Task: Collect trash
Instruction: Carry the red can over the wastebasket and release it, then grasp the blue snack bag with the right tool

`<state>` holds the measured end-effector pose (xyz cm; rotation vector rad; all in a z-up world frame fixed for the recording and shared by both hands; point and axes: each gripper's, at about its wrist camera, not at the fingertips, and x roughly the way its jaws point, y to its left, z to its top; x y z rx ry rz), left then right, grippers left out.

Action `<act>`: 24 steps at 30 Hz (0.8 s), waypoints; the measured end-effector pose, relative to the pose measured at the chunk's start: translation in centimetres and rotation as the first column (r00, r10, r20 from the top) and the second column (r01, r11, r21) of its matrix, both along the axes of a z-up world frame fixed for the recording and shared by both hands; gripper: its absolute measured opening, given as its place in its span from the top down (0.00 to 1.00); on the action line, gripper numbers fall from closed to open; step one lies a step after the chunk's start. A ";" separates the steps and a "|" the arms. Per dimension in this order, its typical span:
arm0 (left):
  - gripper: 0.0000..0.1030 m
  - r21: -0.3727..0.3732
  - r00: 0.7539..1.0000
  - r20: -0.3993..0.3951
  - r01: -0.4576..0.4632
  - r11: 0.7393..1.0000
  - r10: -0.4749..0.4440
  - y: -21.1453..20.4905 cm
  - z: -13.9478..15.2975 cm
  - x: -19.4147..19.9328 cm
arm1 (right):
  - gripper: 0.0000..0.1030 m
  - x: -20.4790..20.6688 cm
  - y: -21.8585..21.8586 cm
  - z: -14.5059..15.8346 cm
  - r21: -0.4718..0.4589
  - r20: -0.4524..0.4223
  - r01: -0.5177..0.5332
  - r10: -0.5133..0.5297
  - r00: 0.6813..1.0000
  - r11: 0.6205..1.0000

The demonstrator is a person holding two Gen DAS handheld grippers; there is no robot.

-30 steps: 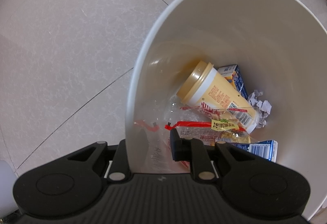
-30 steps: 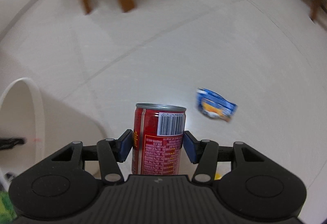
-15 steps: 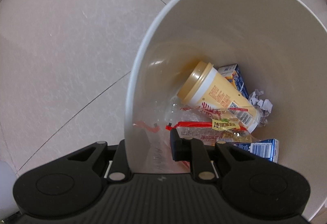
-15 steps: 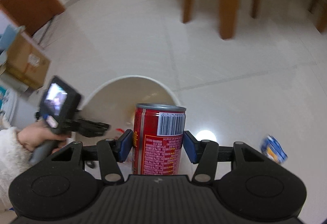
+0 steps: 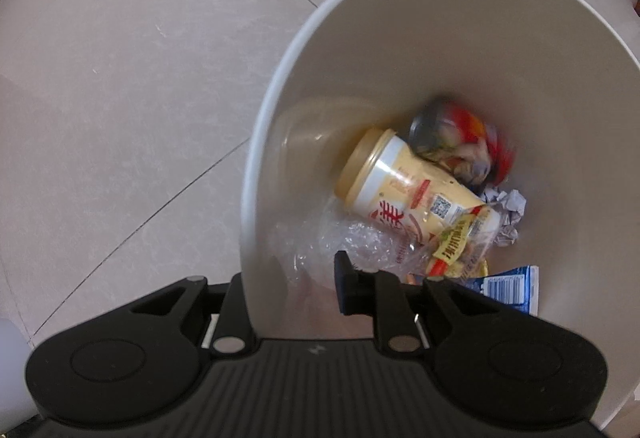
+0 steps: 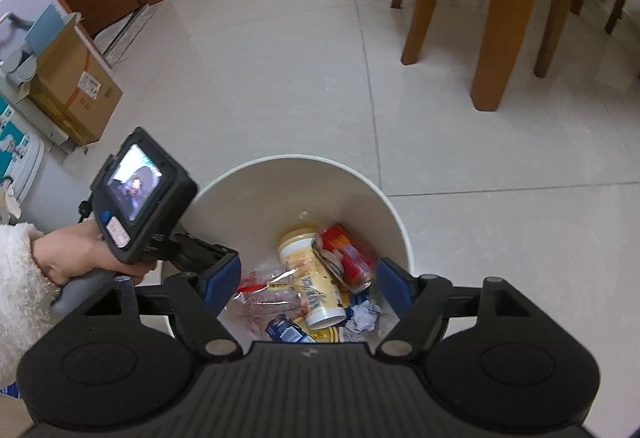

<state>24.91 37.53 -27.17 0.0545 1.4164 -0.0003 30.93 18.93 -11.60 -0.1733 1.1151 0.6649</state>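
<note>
blue pads of the right gripper [image 6: 308, 280] are spreading apart over the white bin [image 6: 396, 222] with nothing between them. black fingers of the left gripper [image 5: 292, 294] pinch tight on the bin's near wall, one inside, one outside. the red can [image 6: 347, 256] lies in the bin (blurred in the left view), against a yellow cup [image 6: 310, 274], with crumpled paper [image 6: 362, 318], clear wrappers and a blue carton [image 6: 286, 330]. judged: drop step done; next calls for seeking more floor litter, none in view.
</note>
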 end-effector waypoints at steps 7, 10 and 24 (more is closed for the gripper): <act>0.83 -0.010 1.000 0.003 -0.001 1.000 0.001 0.4 0.2 0.0 | 0.15 0.9 -4.4 -1.2 -0.042 0.101 0.089 -0.084 0.991 0.995; 0.83 -0.015 1.000 0.003 -0.005 1.000 0.005 0.5 0.3 -0.1 | 0.10 1.9 -8.1 -2.5 -0.071 0.165 0.141 -0.128 0.978 0.987; 0.83 0.015 1.000 -0.016 0.005 1.000 -0.004 -0.1 -0.2 0.1 | 0.05 9.4 -24.1 -21.2 -0.320 0.119 0.222 -0.194 0.974 0.921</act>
